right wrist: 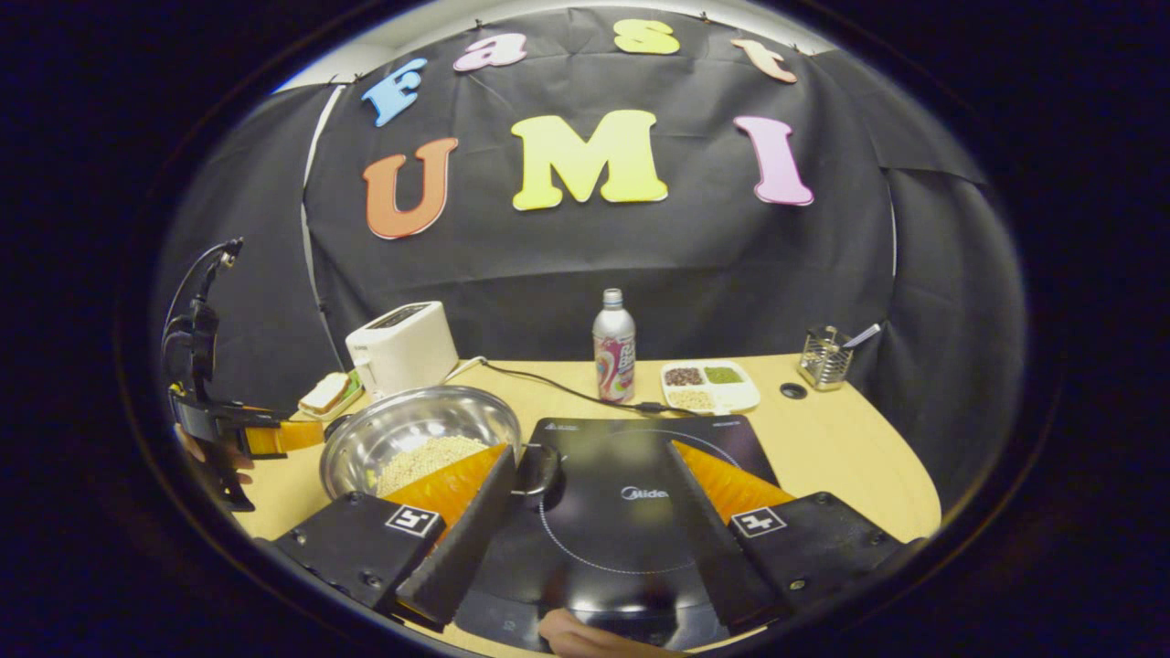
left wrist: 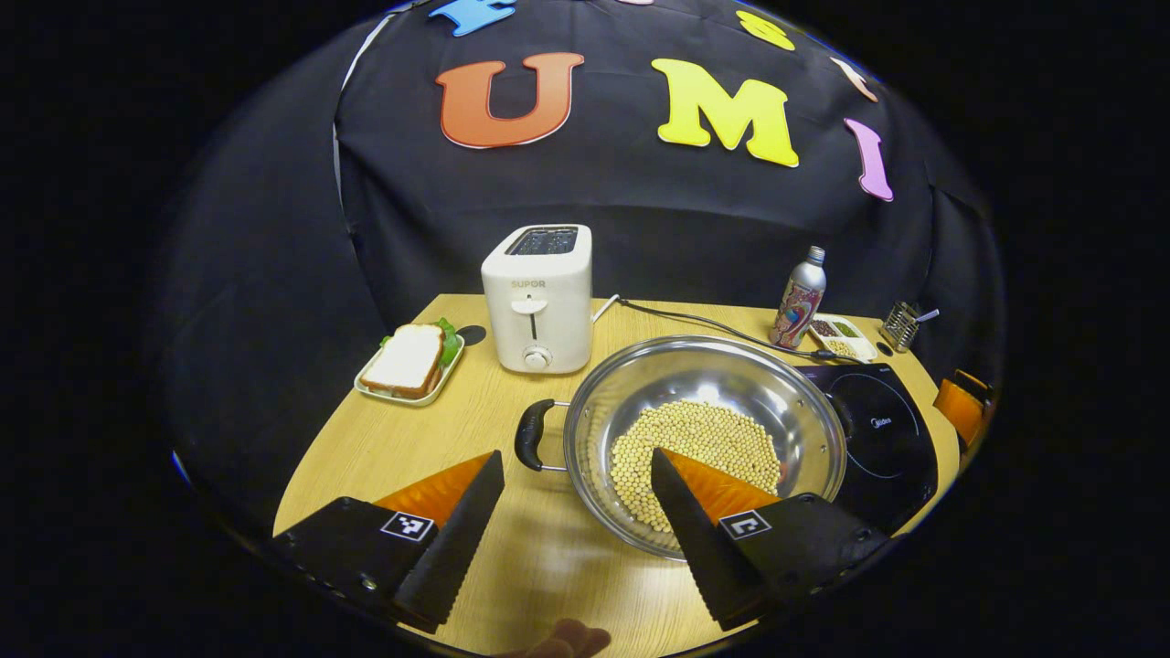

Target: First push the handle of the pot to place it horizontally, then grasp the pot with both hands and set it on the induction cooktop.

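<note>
Wooden worktop (left wrist: pixel 384 439): we log one steel pot (left wrist: pixel 704 439) of beans, beside the induction cooktop (right wrist: pixel 631 493), handles level. Left hand-held gripper (left wrist: pixel 576 521) fingers apart above its rim; right hand-held gripper (right wrist: pixel 585 512) fingers apart over the cooktop.

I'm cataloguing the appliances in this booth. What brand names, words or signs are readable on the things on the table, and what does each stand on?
"SUPOR": front of the white toaster.
"Midea": top of the black induction cooktop, beside its ring.
Small white print along the cooktop's back edge: too small to read.
Printed bottle: lettering too blurred to read.
Square black-and-white markers on the right gripper and left gripper: coded patterns, no words.
</note>
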### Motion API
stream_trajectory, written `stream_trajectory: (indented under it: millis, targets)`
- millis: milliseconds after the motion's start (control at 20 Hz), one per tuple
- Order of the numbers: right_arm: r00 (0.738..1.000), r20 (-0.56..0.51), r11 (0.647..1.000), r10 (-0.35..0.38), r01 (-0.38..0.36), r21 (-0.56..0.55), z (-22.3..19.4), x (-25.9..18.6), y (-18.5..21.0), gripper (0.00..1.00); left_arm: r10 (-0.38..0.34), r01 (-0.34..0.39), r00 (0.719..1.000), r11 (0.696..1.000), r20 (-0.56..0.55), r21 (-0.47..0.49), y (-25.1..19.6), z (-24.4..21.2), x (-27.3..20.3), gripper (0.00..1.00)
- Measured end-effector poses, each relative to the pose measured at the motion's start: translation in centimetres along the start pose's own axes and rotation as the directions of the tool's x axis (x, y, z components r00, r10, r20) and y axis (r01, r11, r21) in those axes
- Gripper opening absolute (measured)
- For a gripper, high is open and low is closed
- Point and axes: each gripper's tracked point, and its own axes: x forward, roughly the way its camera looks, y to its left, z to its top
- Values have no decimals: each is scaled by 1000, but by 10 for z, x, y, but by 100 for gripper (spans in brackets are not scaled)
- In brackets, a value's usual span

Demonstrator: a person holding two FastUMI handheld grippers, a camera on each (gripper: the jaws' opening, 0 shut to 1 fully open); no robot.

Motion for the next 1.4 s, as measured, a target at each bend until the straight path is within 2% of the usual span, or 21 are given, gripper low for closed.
stream_trajectory:
  millis: [200,300,350,450,700,800,850,900,950,1050,1100,1150,1200,1300,1350,1400]
  targets:
    - [998,-57,999,-41,41,-10,-14,40,6,100,-68,67,997,996,-19,-53,0,-6,33,98]
    - [993,-104,998,-60,58,-18,-27,62,9,100,-62,60,997,997,-40,-57,6,-13,52,96]
    - [991,-123,998,-58,57,-12,-34,71,12,100,-36,35,998,999,-42,-37,15,-14,62,96]
    - [985,-164,999,-47,47,-4,-45,85,18,100,-56,54,995,998,-82,-21,12,-24,75,96]
    - [968,-252,999,1,12,49,-59,112,38,100,-39,38,990,999,-137,-9,21,-32,96,95]
    - [963,-270,999,-6,17,37,-56,110,40,90,-18,19,991,1000,-133,7,28,-29,101,84]
    - [957,-291,999,-8,24,49,-62,114,42,87,-34,35,989,999,-143,3,25,-30,99,75]
    - [961,-276,999,-27,36,26,-57,114,40,88,-39,40,988,999,-148,0,24,-29,104,82]
    - [952,-303,999,-39,41,-2,-65,115,37,77,-41,41,986,999,-162,-1,24,-29,104,68]
    - [954,-294,998,-54,39,-57,-64,117,35,72,-39,40,984,999,-172,3,24,-28,102,66]
    - [951,-303,998,-53,38,-56,-66,118,34,77,-41,44,984,999,-171,15,24,-28,103,64]
    - [955,-290,998,-52,40,-49,-64,118,35,70,-42,45,983,999,-177,17,23,-29,102,64]
    - [956,-287,998,-52,39,-51,-64,118,34,70,-42,45,984,999,-173,11,23,-29,103,64]
    - [954,-294,997,-53,35,-66,-63,116,34,62,-37,40,984,999,-176,13,23,-28,100,61]
    - [952,-301,996,-52,29,-80,-64,115,34,60,-28,32,982,999,-186,20,23,-30,97,71]
    - [950,-309,996,-47,22,-84,-63,114,34,59,-17,22,982,999,-188,27,23,-30,94,61]
